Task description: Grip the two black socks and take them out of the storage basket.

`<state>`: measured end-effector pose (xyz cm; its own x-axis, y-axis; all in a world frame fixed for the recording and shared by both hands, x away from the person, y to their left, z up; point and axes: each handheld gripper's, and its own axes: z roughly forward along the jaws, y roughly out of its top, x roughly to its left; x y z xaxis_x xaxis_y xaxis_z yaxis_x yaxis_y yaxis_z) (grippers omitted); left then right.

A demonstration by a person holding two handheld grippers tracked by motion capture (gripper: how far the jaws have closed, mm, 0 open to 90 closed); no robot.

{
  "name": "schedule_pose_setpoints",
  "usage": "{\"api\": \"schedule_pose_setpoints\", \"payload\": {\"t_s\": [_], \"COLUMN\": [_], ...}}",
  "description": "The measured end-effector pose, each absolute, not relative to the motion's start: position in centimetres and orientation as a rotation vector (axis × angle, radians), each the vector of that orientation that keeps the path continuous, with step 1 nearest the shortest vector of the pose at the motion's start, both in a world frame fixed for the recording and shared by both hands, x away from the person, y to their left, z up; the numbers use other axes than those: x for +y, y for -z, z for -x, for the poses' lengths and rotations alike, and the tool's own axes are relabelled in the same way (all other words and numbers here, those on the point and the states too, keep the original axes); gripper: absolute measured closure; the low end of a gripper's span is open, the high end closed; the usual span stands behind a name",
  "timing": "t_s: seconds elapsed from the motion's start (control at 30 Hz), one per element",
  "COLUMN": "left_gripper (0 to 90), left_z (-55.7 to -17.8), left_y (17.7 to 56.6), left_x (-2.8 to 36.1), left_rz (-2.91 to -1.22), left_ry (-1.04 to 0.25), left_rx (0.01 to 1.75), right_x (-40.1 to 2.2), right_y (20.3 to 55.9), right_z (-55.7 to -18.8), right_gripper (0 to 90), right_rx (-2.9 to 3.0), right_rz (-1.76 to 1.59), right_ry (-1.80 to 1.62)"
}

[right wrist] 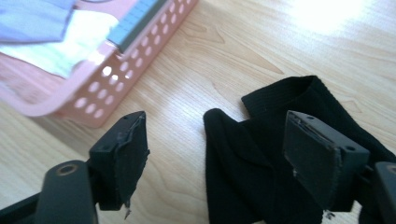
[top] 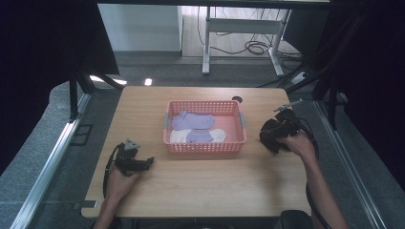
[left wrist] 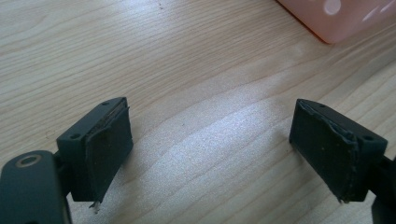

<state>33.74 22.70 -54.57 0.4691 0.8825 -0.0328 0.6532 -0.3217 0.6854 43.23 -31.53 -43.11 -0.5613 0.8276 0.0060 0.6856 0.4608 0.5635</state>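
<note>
A pink perforated basket [top: 205,147] stands mid-table and holds purple socks [top: 193,120] and a white sock [top: 218,135]. To its right a black sock [right wrist: 243,163] lies crumpled on the wood. My right gripper [right wrist: 217,144] hangs open just above the black sock, one jaw over it and the other over bare wood beside the basket [right wrist: 88,98]. In the high view the right gripper [top: 274,136] sits at the basket's right end. My left gripper [top: 149,162] rests low at the front left of the basket. The left gripper [left wrist: 210,135] is open over bare wood with nothing between its jaws.
The wooden table [top: 200,191] has bare room in front of the basket. A basket corner [left wrist: 336,21] shows in the left gripper view at the upper right. A small dark hole [top: 237,99] sits near the table's far edge. Desk legs and cables [top: 253,46] stand beyond the table.
</note>
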Motion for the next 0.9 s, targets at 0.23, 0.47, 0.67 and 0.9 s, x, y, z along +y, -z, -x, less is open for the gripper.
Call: {"api": "schedule_pose_setpoints", "payload": {"t_s": [0.23, 0.47, 0.67, 0.9], "left_gripper": [12.9, 13.0, 13.0, 13.0], "left_z": [-33.7, -33.7, -33.7, -33.7], "left_y": [54.6, 54.6, 54.6, 54.6], "left_x": [22.7, 22.7, 22.7, 22.7], "left_rz": [-2.078, -2.080, -2.084, -2.082], "left_ry": [-0.465, -0.466, -0.465, -0.466], "left_rx": [1.268, 1.268, 1.269, 1.269], "right_x": [-30.9, -30.0, -29.1, -28.0], "right_y": [41.6, 41.4, 42.6, 45.0], "right_z": [-41.4, -39.6, -38.3, -37.1], "right_gripper": [14.5, 13.8, 13.9, 13.9], "right_rx": [2.431, 2.445, 2.455, 2.477], "right_rz": [-1.242, -1.187, -1.160, -1.139], "right_ry": [-0.770, -0.804, -0.833, -0.824]}}
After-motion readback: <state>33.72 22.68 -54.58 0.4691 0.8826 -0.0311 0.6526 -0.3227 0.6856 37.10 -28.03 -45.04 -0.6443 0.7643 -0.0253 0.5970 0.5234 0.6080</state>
